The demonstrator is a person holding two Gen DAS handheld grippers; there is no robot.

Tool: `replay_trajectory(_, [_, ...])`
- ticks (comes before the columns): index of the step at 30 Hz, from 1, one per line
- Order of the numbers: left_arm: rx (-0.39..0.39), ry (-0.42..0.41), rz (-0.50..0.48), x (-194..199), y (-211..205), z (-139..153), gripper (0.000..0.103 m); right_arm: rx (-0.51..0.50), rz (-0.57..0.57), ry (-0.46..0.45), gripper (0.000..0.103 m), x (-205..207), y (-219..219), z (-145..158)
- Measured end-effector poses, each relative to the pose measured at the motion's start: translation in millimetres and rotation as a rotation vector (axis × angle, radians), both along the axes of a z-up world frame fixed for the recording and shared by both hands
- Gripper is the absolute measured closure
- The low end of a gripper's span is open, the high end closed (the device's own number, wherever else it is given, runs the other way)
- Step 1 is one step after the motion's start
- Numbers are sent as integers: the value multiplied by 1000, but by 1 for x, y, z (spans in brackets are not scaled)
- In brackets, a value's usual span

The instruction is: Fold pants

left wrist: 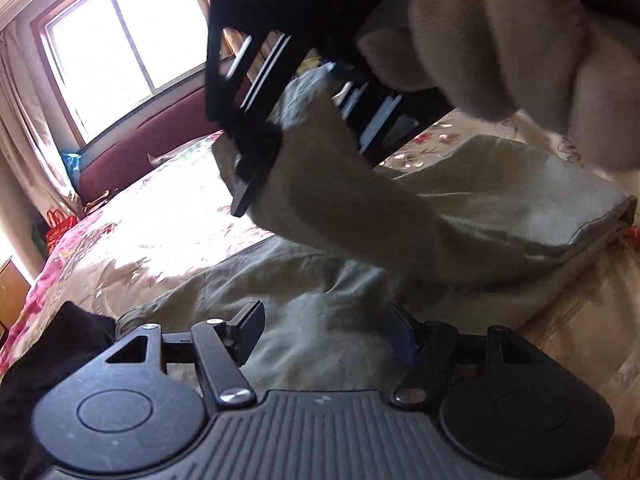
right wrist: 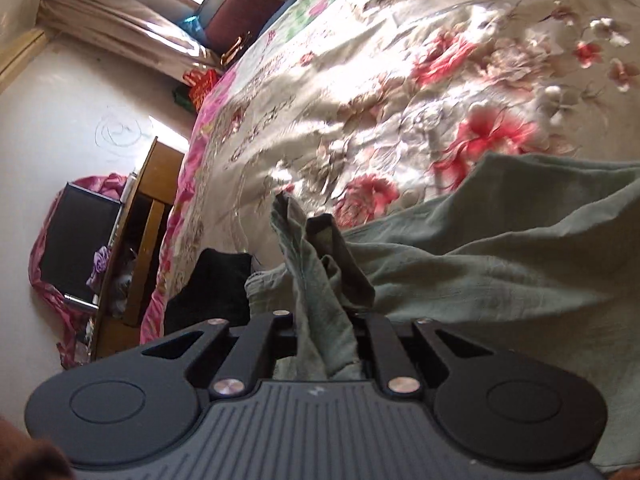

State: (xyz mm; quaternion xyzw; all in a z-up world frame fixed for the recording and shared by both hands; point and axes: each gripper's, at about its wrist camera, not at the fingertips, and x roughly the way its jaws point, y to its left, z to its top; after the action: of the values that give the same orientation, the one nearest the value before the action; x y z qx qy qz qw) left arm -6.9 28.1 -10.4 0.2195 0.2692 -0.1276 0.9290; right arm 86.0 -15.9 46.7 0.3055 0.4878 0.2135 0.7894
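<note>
The olive-green pants (left wrist: 328, 320) lie spread on the floral bedspread (right wrist: 360, 92), one part lifted off the bed. The right gripper (right wrist: 326, 344) is pressed together on a bunched fold of that fabric, which hangs from its jaws. The left gripper (left wrist: 324, 336) hovers just over the cloth with its jaws spread and nothing between them. A gloved hand (left wrist: 500, 52) grips the right tool close above.

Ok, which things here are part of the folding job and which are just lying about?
Job:
- green pants
- right tool, shut on the pants
- left tool, open over them

Lying about:
- black garment
- floral bedspread
- red bag
- wooden cabinet
</note>
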Motion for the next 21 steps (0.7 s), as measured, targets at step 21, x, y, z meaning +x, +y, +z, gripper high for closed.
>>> replay_trajectory(21, [-185,35,74,-9,57,-5,15,-144,128,23,56,12,139,-14])
